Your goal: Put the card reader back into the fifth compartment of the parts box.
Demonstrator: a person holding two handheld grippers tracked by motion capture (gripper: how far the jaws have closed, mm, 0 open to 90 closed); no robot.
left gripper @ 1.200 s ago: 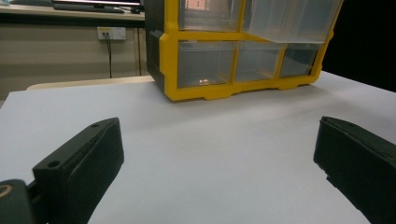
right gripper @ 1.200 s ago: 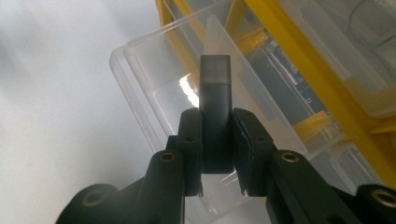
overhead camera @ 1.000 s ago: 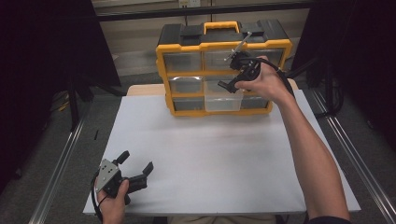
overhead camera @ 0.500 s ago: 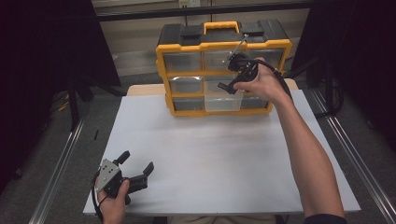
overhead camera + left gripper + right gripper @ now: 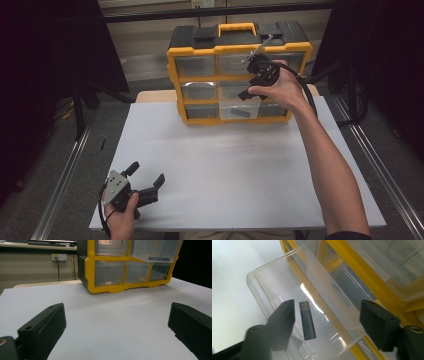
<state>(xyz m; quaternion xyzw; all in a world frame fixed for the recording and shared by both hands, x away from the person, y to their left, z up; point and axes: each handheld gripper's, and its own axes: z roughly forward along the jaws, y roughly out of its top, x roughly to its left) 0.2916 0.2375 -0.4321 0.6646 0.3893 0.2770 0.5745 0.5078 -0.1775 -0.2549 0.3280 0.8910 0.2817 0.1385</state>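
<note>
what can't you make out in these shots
- Small print on the dark grey usb stick in the pulled-out clear plastic drawer: too small, right gripper view.
- Right claw tips, high view: hidden by the hand and its body.
- Contents of the yellow and black drawer organiser: blurred behind cloudy fronts.
- Left claw base: cut off by the bottom edge, left gripper view.

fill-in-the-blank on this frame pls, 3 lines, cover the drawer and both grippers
1. The USB stick lies in the pulled-out clear ____ of the yellow organizer.
2. The right gripper hangs over it, its jaws just opened, and ____ is between them.
3. The left gripper rests on the white ____, jaws open.

Missing words: drawer; nothing; table
</note>
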